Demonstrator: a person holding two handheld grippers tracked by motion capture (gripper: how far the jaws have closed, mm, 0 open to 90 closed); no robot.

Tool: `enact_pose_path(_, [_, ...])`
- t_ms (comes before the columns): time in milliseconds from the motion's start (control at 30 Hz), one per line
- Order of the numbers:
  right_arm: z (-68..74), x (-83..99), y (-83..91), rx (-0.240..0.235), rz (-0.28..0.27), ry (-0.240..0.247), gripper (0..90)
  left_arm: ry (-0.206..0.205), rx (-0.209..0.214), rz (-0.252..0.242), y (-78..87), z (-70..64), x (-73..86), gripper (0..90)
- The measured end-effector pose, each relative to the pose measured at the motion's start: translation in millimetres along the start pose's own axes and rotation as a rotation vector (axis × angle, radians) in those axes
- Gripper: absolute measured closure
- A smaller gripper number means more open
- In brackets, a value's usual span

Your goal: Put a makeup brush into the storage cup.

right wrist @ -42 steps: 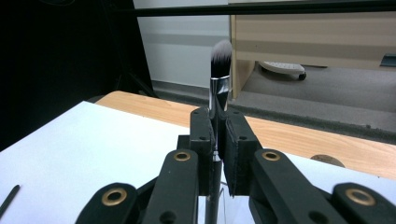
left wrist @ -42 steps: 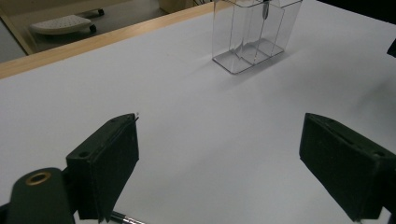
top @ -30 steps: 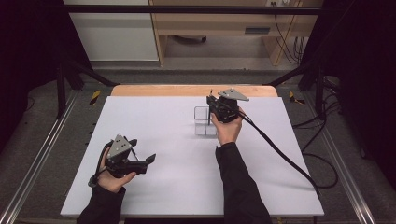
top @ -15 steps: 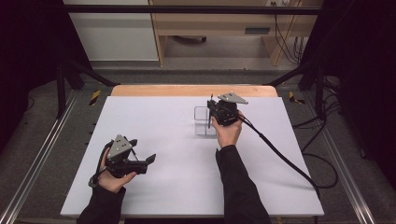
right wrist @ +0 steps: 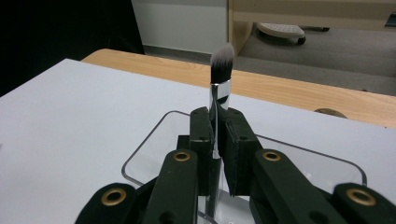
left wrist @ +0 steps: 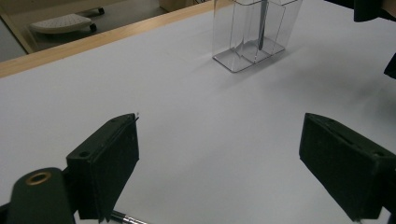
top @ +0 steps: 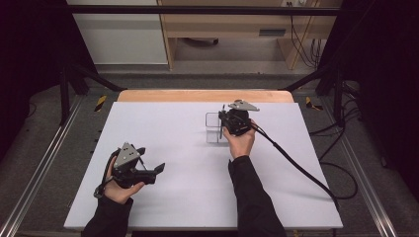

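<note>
**A:** What is being handled, and where is it?

**B:** A makeup brush (right wrist: 220, 84) with a silver ferrule and dark bristles tipped in white. It stands upright, bristles up, in a clear plastic organiser (top: 213, 129). In the left gripper view the handle (left wrist: 262, 25) reaches down inside one of the organiser's compartments.

**A:** Where does the organiser sit?

**B:** On the white surface (top: 197, 197), nearer the far edge than the near one and somewhat right of the middle. A strip of bare wood runs along the far edge behind it.

**A:** What holds the brush?

**B:** The right tongs (right wrist: 217, 140). They are clamped on the brush just below the ferrule, one black jaw on each side. From above, the right hand (top: 240, 143) holds them directly over the organiser, and a black cable (top: 296, 168) trails from them towards the right edge of the surface.

**A:** And the other side?

**B:** The left tongs (top: 159, 169) are well apart from the organiser, near the near left corner, held by the left hand (top: 118, 185). Their jaws stand wide apart with nothing between them, pointing across the surface towards the organiser.
</note>
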State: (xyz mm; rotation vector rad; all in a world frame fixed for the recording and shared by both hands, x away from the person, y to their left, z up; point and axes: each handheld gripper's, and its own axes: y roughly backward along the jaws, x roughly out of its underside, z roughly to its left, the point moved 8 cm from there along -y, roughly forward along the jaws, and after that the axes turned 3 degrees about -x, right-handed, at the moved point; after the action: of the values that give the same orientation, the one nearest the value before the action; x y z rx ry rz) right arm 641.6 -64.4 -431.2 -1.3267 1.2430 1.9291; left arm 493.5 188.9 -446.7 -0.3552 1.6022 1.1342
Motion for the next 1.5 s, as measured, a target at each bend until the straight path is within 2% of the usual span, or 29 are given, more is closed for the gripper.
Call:
enact_pose_path(167, [-0.4, 2.1, -0.2, 0.005, 0.015, -0.006, 82.7, 0.001, 0.000, 0.000, 0.1, 0.2, 0.0, 11.2])
enact_pose_path(367, [-2.0, 4.2, 2.5, -0.003, 0.017, -0.025, 76.9, 0.004, -0.001, 0.000, 0.3, 0.7, 0.0, 11.2])
enact_pose_path(467, [-5.2, 5.3, 8.6, -0.010, 0.006, -0.033, 67.6, 0.008, -0.001, -0.002, 0.4, 1.1, -0.2, 11.3])
enact_pose_path(633, [-6.6, 6.5, 19.8, -0.048, 0.004, -0.012, 55.7, 0.009, -0.003, -0.003, 0.4, 1.9, -0.3, 11.2])
enact_pose_path(667, [-6.6, 6.5, 19.8, -0.048, 0.004, -0.012, 55.7, 0.009, -0.003, -0.003, 0.4, 1.9, -0.3, 11.2])
enact_pose_path(700, [-5.9, 6.8, 24.7, -0.061, 0.006, -0.006, 49.0, 0.010, -0.003, -0.003, 0.5, 2.1, -0.2, 11.2])
enact_pose_path(733, [-5.9, 6.8, 24.7, -0.061, 0.006, -0.006, 49.0, 0.011, -0.004, -0.003, 0.7, 2.3, -0.2, 11.2])
enact_pose_path(767, [-5.2, 6.7, 29.9, -0.069, 0.004, 0.011, 44.2, 0.016, -0.004, -0.005, 1.0, 2.8, -0.3, 11.2])
enact_pose_path(900, [-1.6, 7.4, 39.0, -0.109, 0.008, 0.027, 36.2, 0.023, -0.003, -0.008, 1.5, 3.7, -0.4, 11.1])
enact_pose_path(967, [-1.3, 7.6, 41.3, -0.111, 0.007, 0.034, 34.6, 0.024, -0.003, -0.008, 1.5, 3.8, -0.4, 11.1])
enact_pose_path(1000, [-1.0, 8.0, 46.0, -0.115, 0.001, 0.039, 30.9, 0.024, -0.004, -0.008, 1.6, 4.1, -0.3, 11.1])
enact_pose_path(1133, [-2.2, 10.3, 56.1, -0.111, -0.004, 0.060, 25.1, 0.029, -0.005, -0.008, 1.9, 4.7, -0.1, 11.0])
enact_pose_path(1267, [-3.5, 12.3, 64.6, -0.117, -0.009, 0.064, 23.1, 0.031, -0.005, -0.009, 2.3, 5.3, 0.0, 11.1])
enact_pose_path(1500, [-6.7, 18.9, 89.3, -0.135, -0.014, 0.075, 17.0, 0.032, -0.011, -0.003, 1.4, 5.3, 1.0, 10.9])
